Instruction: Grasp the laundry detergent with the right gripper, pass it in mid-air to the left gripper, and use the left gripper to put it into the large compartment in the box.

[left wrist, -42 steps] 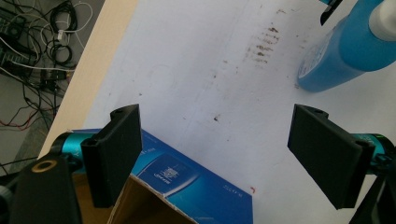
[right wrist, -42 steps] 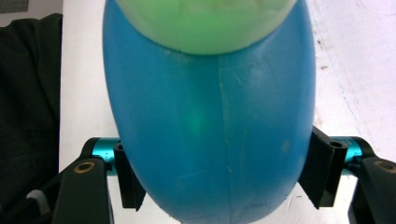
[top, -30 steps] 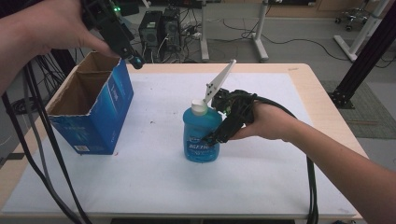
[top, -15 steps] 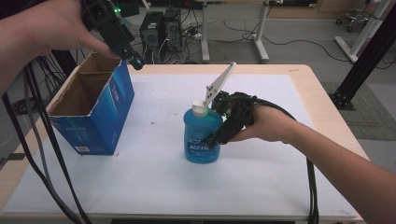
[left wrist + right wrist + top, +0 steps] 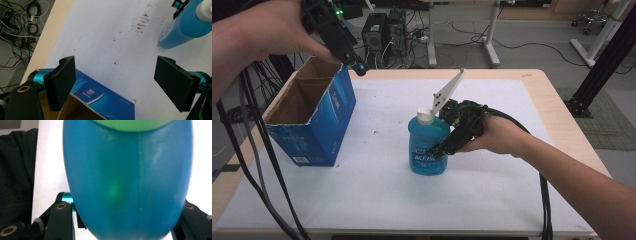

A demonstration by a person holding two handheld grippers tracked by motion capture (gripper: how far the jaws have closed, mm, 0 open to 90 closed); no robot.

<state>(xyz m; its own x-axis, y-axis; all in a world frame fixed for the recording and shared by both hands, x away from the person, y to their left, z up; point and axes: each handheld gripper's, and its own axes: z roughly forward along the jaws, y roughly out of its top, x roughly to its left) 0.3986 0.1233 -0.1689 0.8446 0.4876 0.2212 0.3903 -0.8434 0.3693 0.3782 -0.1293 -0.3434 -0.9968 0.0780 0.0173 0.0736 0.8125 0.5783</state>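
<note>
The right gripper (image 5: 439,150) has just been closing its jaws on the upright blue plastic bottle with a white cap (image 5: 428,147), which blocks everything straight ahead of that claw. To either side of it, and behind it, the white table sheet (image 5: 492,200) lies bare. The left gripper (image 5: 115,82), jaws apart, hangs over the open-topped blue cardboard box (image 5: 309,122), the one obstacle beneath it; bare sheet stretches ahead of it towards the bottle.

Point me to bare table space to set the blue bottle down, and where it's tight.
Free: the white mat in front of the blue bottle, and the stretch behind it toward the far edge. Tight: the left side, taken by the open cardboard box, with the open left gripper above its rim.
</note>
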